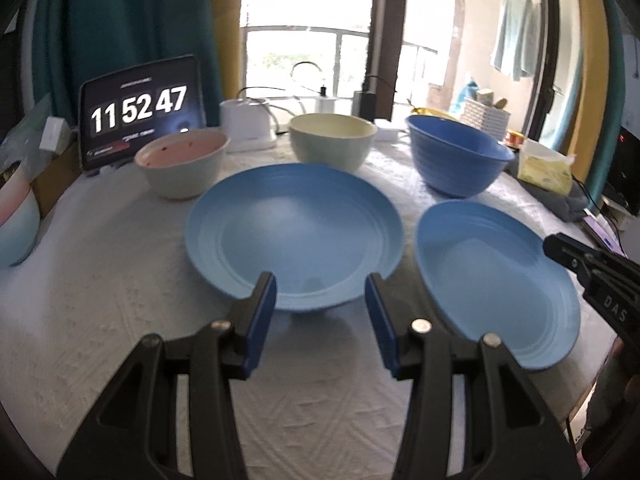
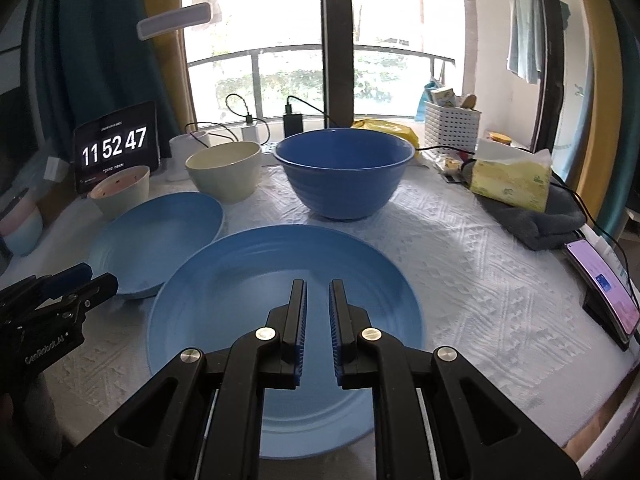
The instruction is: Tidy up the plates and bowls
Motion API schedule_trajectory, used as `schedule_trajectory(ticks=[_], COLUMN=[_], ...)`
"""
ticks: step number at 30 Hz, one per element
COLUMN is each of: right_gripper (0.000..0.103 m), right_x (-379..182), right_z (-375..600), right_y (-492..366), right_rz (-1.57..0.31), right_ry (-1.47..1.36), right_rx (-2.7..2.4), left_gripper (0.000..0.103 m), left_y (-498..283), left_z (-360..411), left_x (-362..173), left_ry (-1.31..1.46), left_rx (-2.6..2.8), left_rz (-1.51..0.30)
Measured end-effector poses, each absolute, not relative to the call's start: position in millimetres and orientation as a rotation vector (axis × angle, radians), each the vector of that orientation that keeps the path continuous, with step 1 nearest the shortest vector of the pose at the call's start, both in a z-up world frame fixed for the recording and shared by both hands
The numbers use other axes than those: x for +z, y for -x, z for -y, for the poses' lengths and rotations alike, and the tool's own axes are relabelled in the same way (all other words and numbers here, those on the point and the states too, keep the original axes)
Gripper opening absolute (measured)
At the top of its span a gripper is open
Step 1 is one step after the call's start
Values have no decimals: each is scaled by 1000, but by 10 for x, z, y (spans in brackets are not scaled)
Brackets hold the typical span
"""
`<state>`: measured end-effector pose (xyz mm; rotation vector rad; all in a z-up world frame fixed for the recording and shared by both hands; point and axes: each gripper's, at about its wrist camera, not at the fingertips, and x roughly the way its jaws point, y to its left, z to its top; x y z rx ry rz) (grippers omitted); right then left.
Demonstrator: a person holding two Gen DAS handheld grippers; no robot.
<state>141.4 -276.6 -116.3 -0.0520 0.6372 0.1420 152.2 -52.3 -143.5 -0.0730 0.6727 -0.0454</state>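
Light blue ringed plates [image 1: 294, 236] [image 2: 280, 300]; dark blue bowl [image 2: 344, 172]; cream bowl [image 1: 332, 142]; pink-lined speckled bowl [image 1: 182, 162]; white embossed tablecloth [image 2: 480, 280]; yellow tissue pack [image 2: 510, 182].

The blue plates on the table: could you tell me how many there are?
2. One blue plate lies ahead of the left gripper; the other plate lies under the right gripper. None looks hidden.

Cloth-covered table [image 2: 460, 240] bears 2 plates [image 2: 256, 320], 3 bowls [image 2: 344, 176].

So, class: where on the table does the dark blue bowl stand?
The dark blue bowl stands at the far side in the right wrist view, right of the cream bowl, behind the near blue plate.
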Motion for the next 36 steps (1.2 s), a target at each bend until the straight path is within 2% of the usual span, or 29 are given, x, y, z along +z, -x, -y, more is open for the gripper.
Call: schedule_trajectory(ticks=[15,27,32,36], right_gripper=[12,13,13,13], right_x=[-1081,-1086,-1078,-1089], right_z=[2332,2331,2429,2471], right_y=[-1527,-1562,-1559,-1571], right_rz=[-618,-612,-601,-601], right_ry=[86,66,37,23], right_rx=[243,264,261,262], left_gripper=[48,46,25,23], left_y=[-1729,-2057,-2077,-2032], left_z=[72,-69,-171,-229], left_x=[-1574,-1743,-1767,-1769], left_ry=[160,226,251,250], left_rx=[63,67,84,87], left_rz=[-739,-862,-880,-882])
